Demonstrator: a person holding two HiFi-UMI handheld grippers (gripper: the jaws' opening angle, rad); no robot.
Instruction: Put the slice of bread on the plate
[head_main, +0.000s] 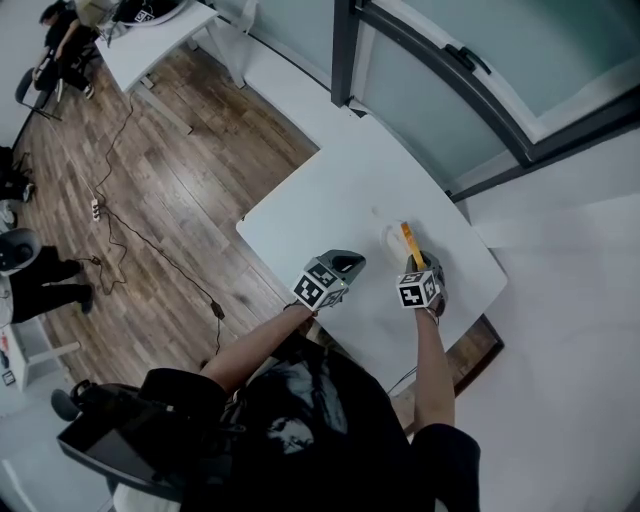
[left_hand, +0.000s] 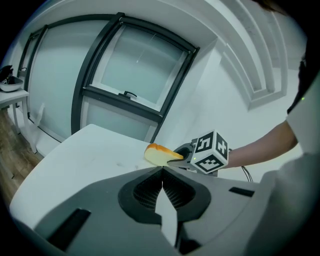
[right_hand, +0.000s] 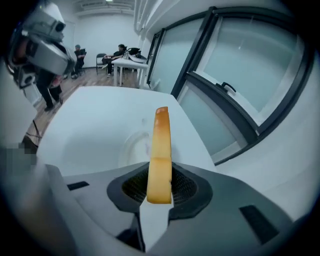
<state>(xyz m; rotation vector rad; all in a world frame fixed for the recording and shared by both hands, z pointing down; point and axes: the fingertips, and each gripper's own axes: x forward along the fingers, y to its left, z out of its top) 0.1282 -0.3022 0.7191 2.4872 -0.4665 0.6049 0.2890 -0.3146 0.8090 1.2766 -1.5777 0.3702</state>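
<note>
The slice of bread (right_hand: 160, 150), pale with an orange crust, stands on edge between the jaws of my right gripper (right_hand: 160, 186), which is shut on it. In the head view the bread (head_main: 408, 242) hangs just over the white plate (head_main: 386, 236) near the table's right end, and the right gripper (head_main: 416, 264) points steeply down at it. The plate's rim (right_hand: 126, 146) shows faintly left of the slice. My left gripper (left_hand: 162, 176) is shut with nothing in it. It hovers beside the right one (left_hand: 209, 152), to the left of the plate (head_main: 348, 264). The bread (left_hand: 157, 154) sticks out beyond it.
The white table (head_main: 330, 200) is small, with its near edge close to the person and wood floor (head_main: 170, 170) to the left. A glass wall with dark frames (head_main: 450, 70) runs behind it. A cable (head_main: 150, 250) lies on the floor. People sit at a far table (head_main: 150, 35).
</note>
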